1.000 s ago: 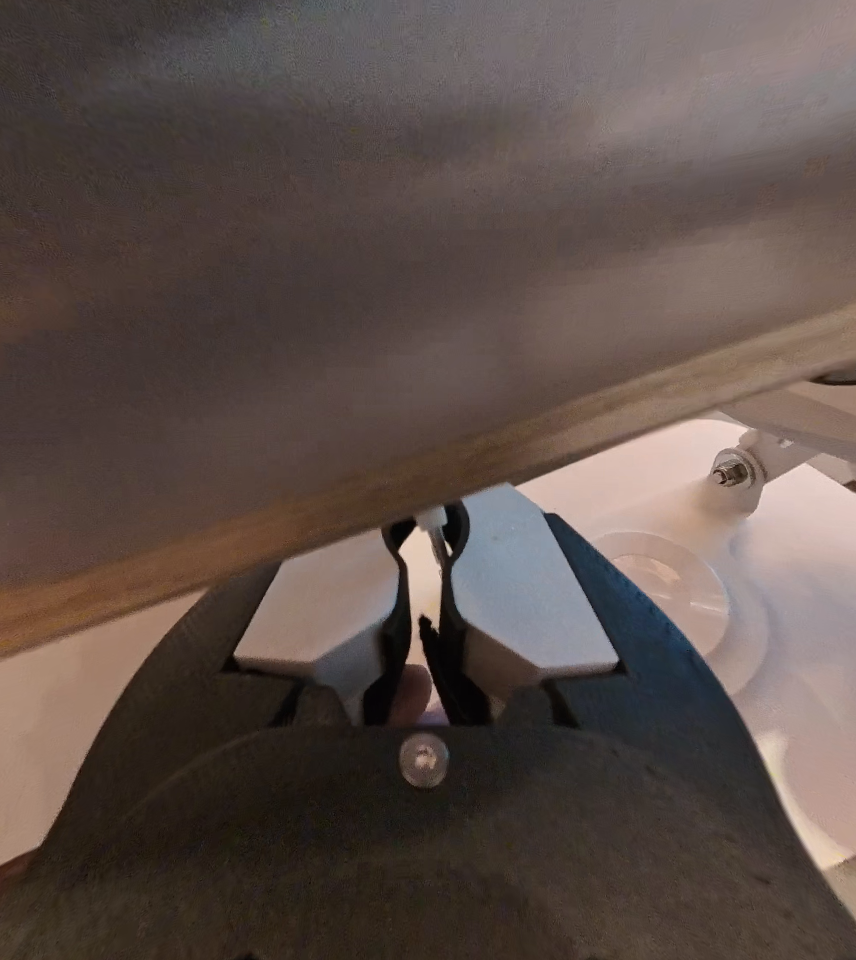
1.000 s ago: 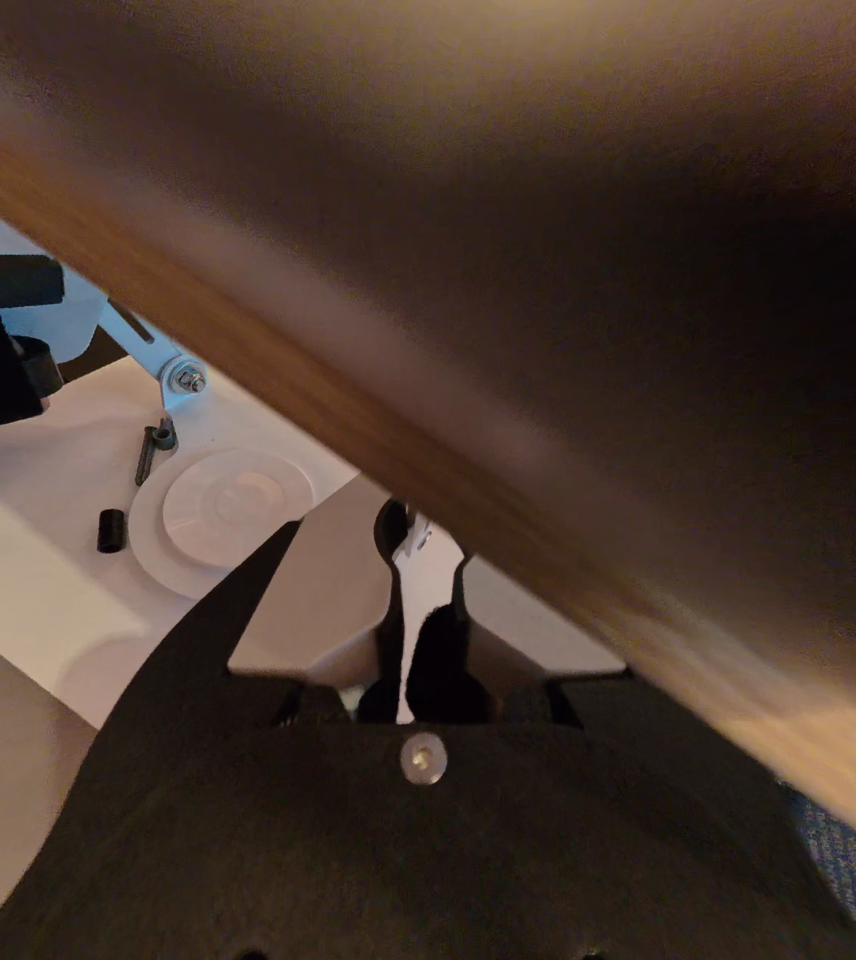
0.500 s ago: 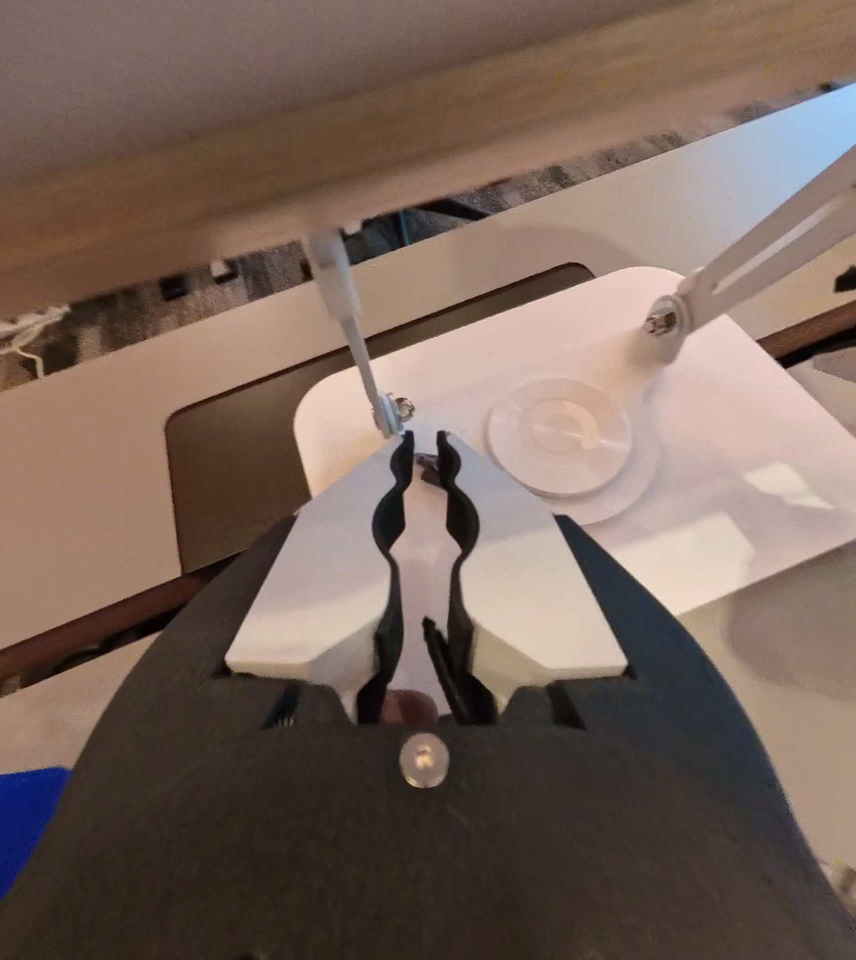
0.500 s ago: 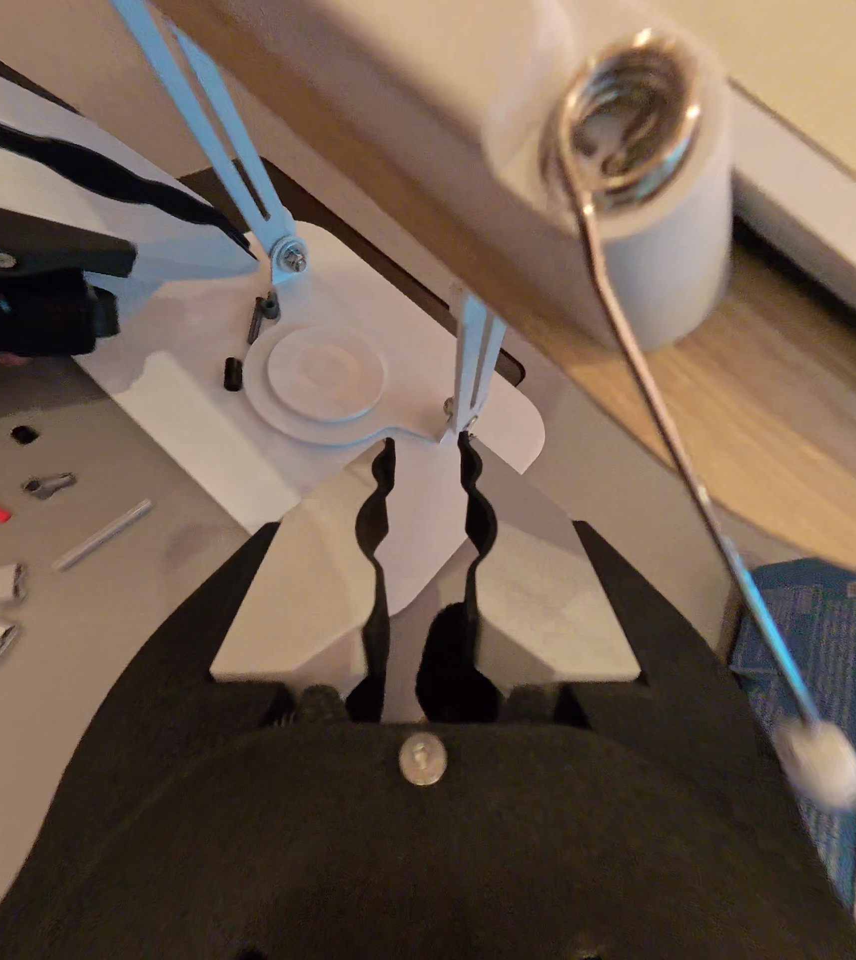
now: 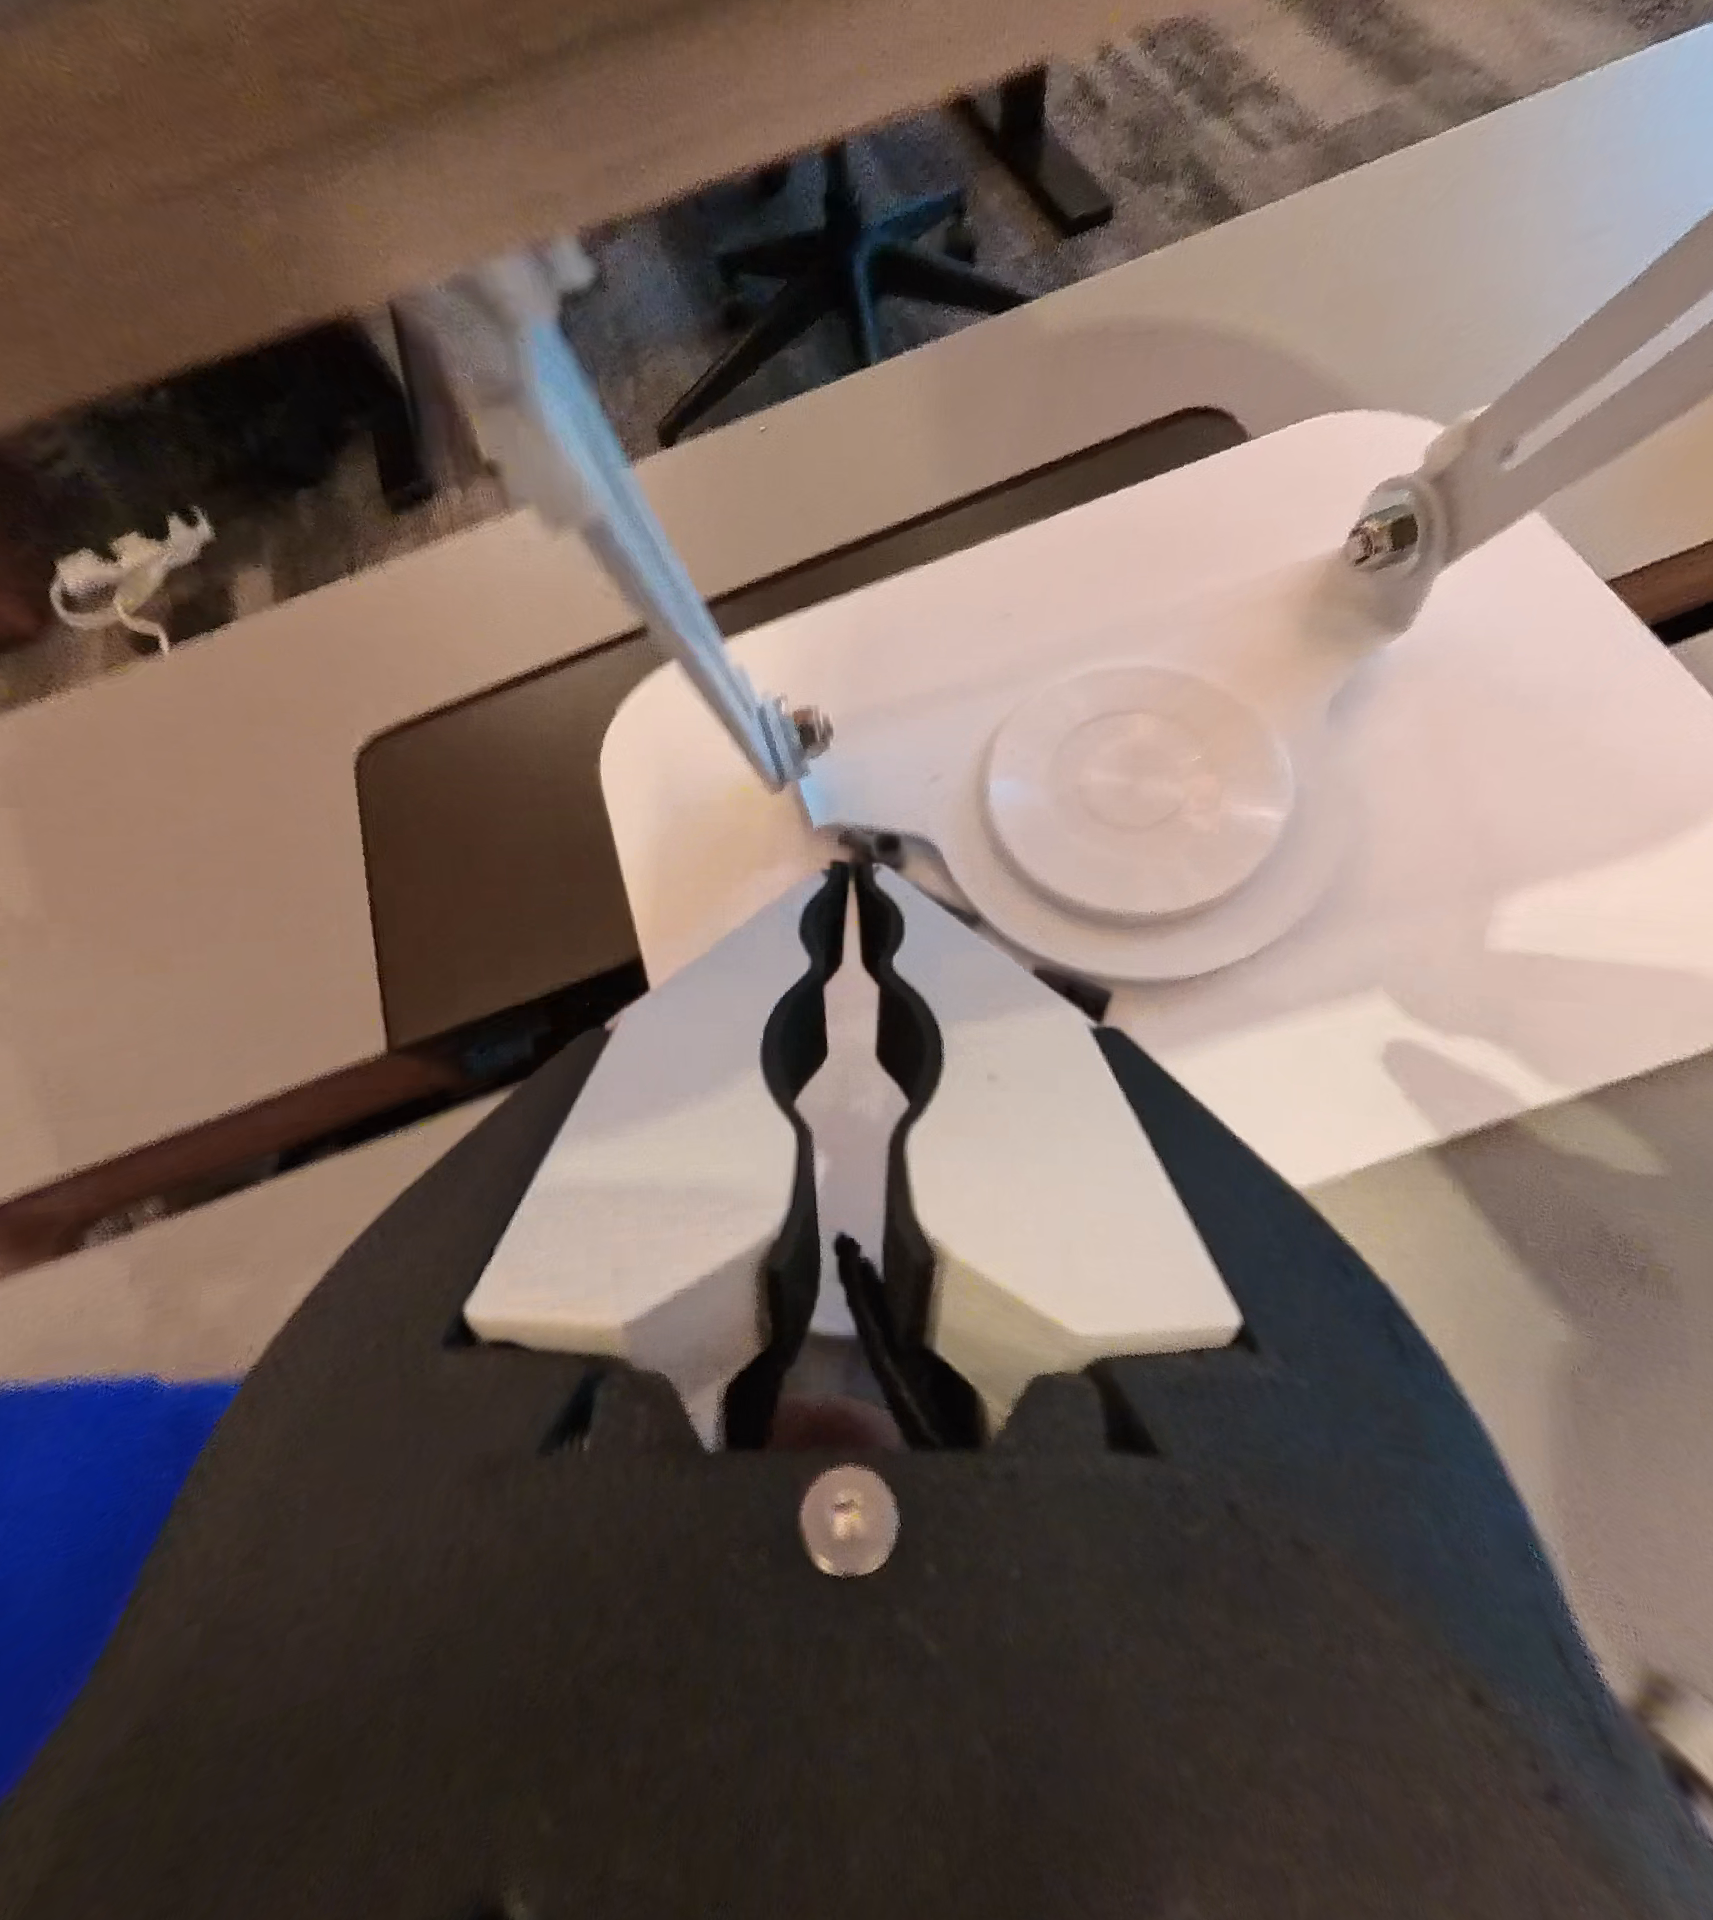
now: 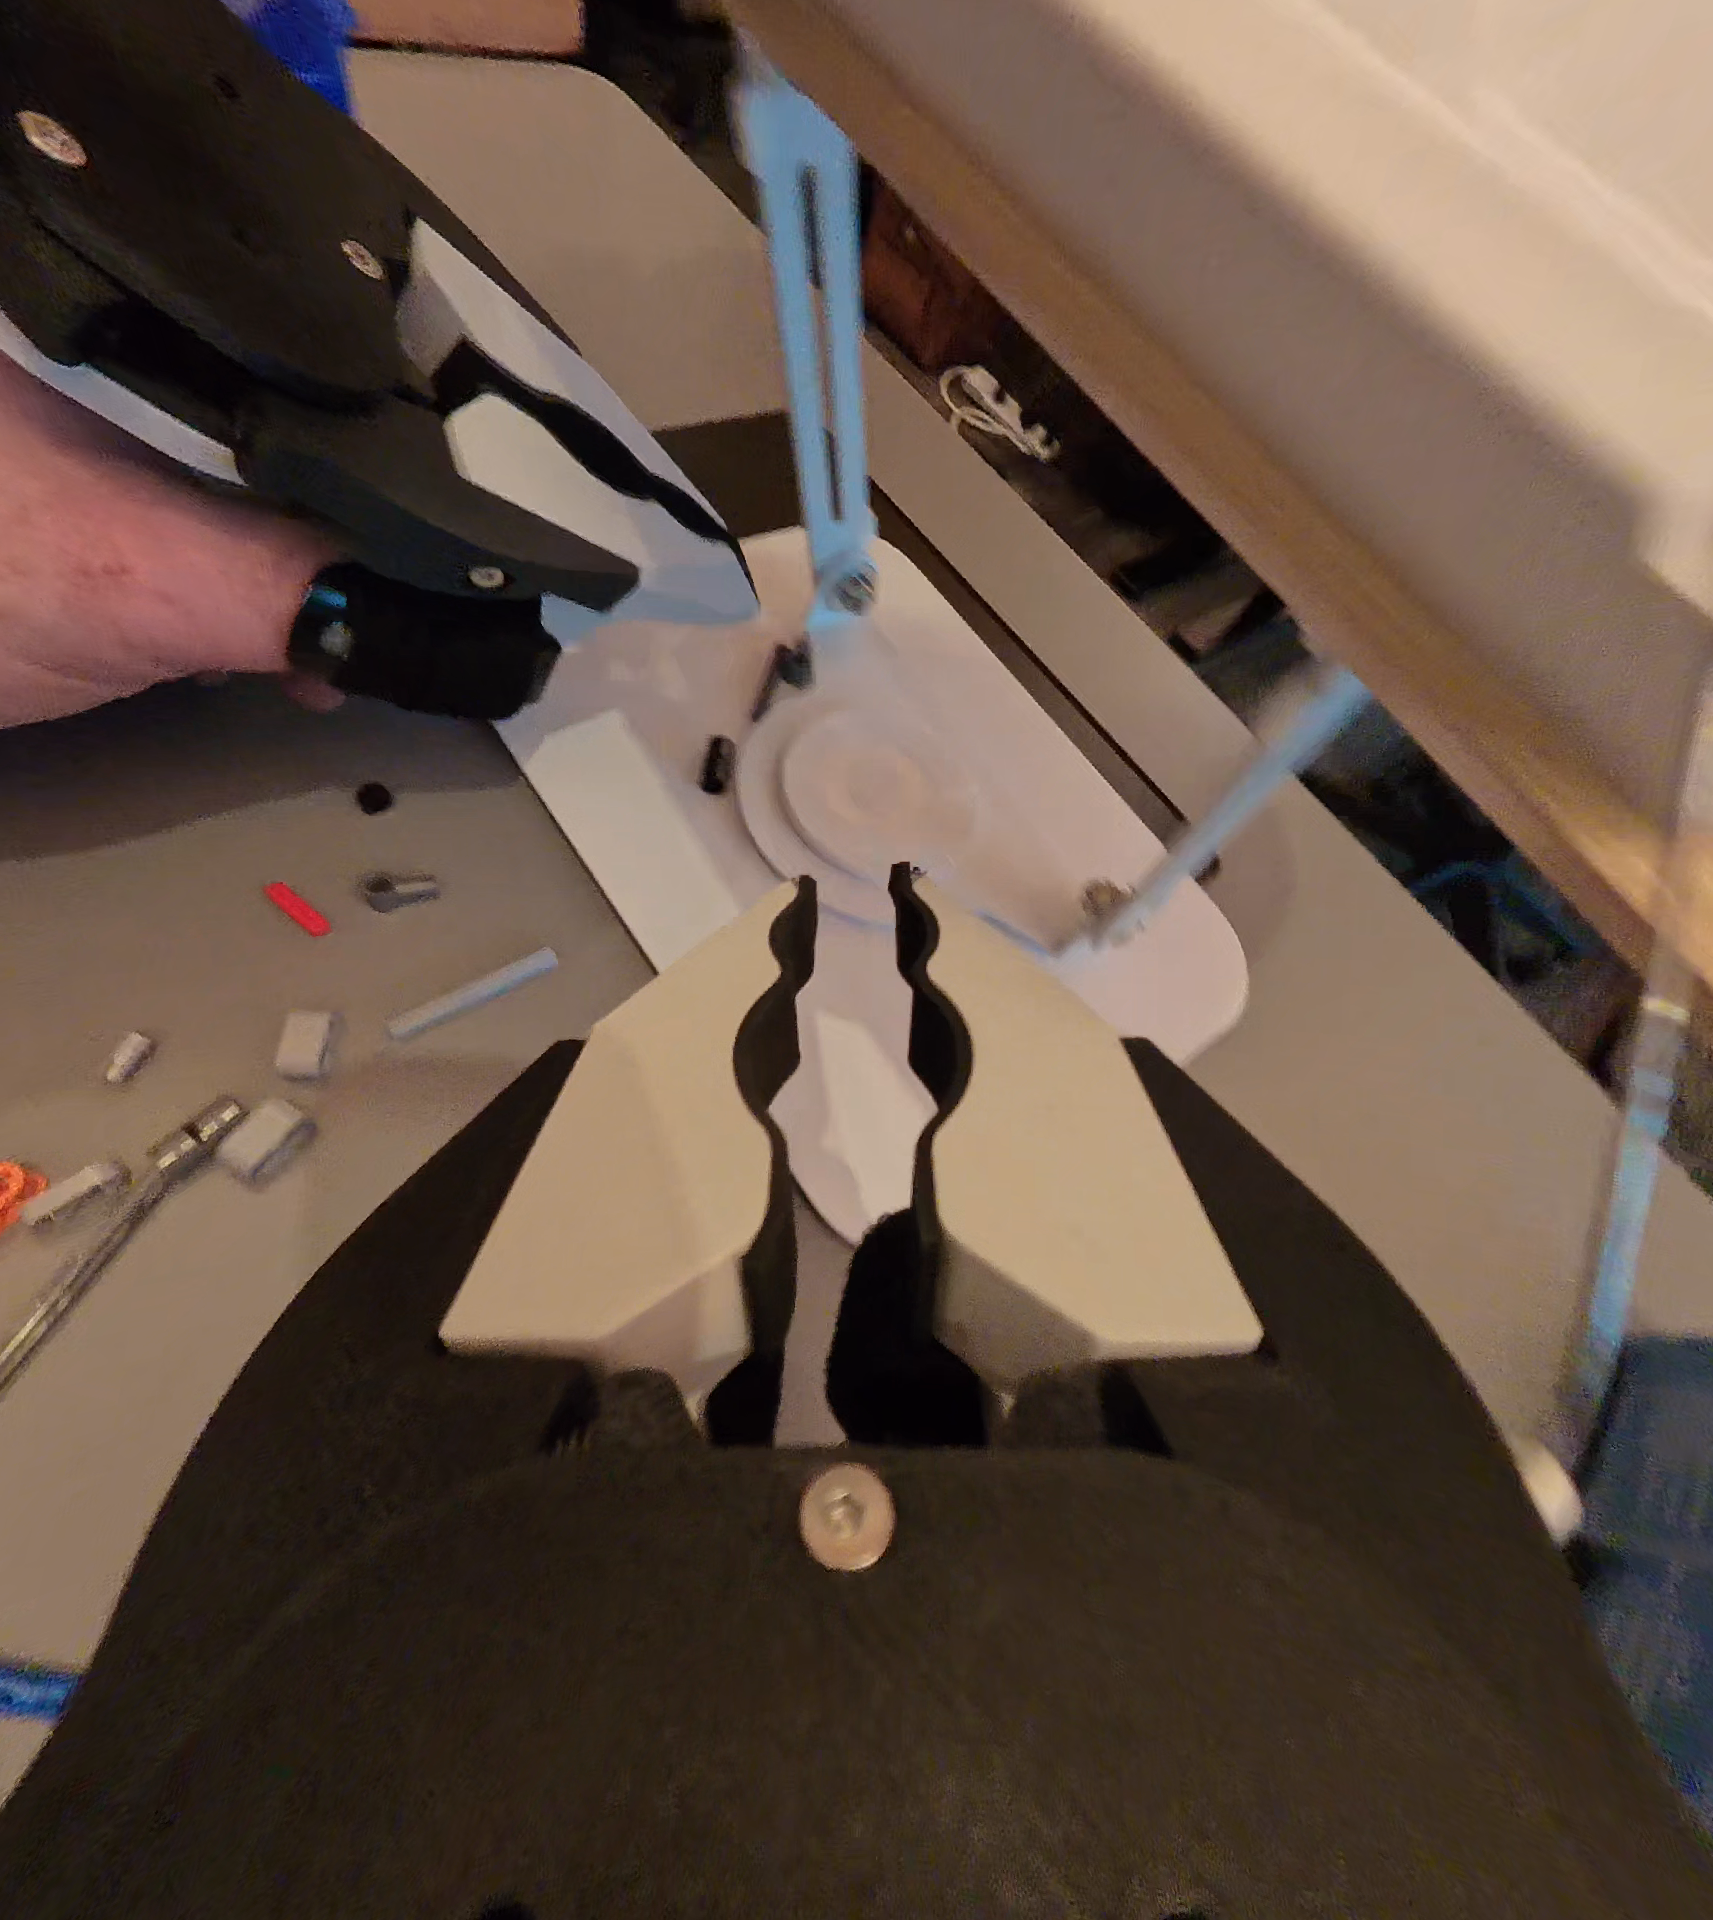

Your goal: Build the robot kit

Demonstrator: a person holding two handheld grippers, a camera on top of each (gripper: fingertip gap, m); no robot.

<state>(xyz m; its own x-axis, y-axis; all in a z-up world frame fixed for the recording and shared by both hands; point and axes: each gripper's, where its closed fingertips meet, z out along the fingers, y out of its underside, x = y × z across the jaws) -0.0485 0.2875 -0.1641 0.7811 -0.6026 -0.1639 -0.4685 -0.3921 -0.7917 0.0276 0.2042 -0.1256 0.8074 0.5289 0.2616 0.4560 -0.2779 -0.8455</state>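
We look from just behind each pair of tongs, forward and down along the fingers. Our left view sits close over the white plate point(image 5: 1454, 997), its tips almost on the plate's near edge, with the floor beyond. Our right view hangs a little farther back over the same plate point(image 6: 1060, 727), the grey table point(image 6: 156, 987) to its left. Both views share the plate, its round disc point(image 5: 1138, 795) point(image 6: 867, 795) and the slotted white bar point(image 5: 613, 540) point(image 6: 821, 343); the right view also catches the left tongs point(image 6: 743, 587) at upper left.

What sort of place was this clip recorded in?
Probably an office or workshop bench: a grey table strewn with small metal and plastic parts, a white lamp base with hinged arms, and an office chair base on carpet beyond.
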